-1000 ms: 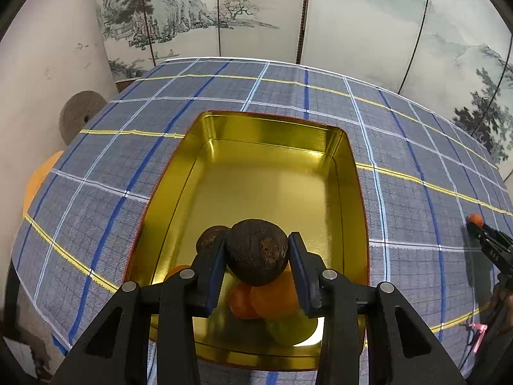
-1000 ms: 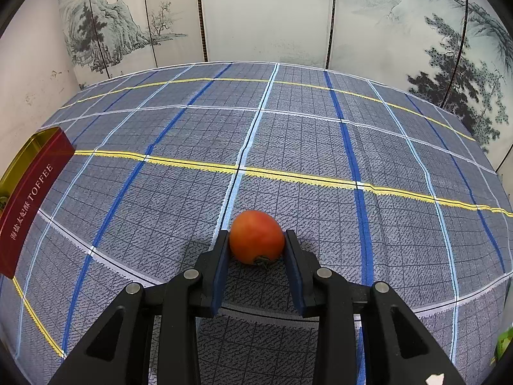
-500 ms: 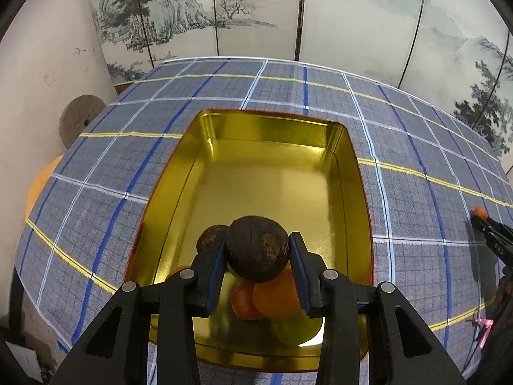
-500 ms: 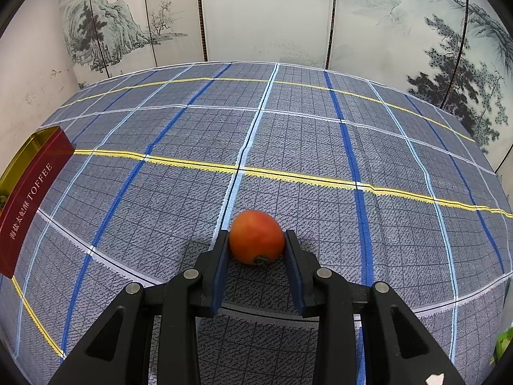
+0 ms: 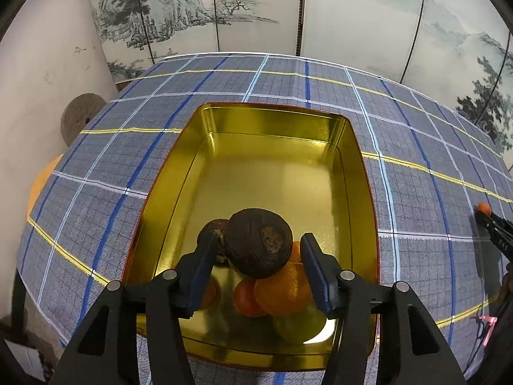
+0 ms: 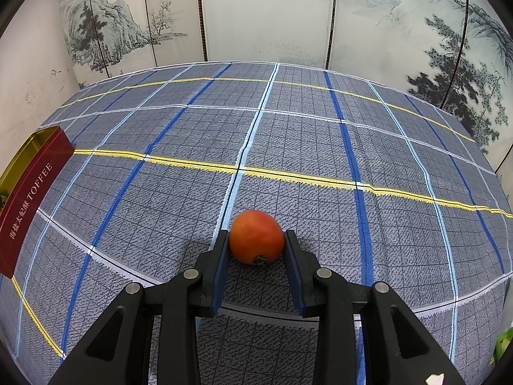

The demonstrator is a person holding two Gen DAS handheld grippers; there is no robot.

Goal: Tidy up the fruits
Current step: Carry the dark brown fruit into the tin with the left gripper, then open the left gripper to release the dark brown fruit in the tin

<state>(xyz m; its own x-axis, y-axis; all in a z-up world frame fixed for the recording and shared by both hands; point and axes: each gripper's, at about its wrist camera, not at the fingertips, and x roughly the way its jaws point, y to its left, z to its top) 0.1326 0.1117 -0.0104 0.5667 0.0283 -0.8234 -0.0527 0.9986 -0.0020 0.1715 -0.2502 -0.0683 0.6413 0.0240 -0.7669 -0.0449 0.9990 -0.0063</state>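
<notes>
Left wrist view: the dark brown fruit (image 5: 258, 243) covers much of the smaller brown fruit (image 5: 211, 228) and the orange (image 5: 283, 290) below it. A green fruit (image 5: 299, 329) is largely hidden under the pile. Right wrist view: the red tin (image 6: 29, 199) is cut off by the left edge. A green object (image 6: 503, 346) at the right edge is too cropped to identify.

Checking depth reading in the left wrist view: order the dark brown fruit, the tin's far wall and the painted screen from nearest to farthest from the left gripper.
1. Dark brown fruit: between the opening jaws of the left gripper, atop the pile.
2. Tin's far wall: straight ahead, across the bare gold floor.
3. Painted screen: beyond the table's far edge.
</notes>
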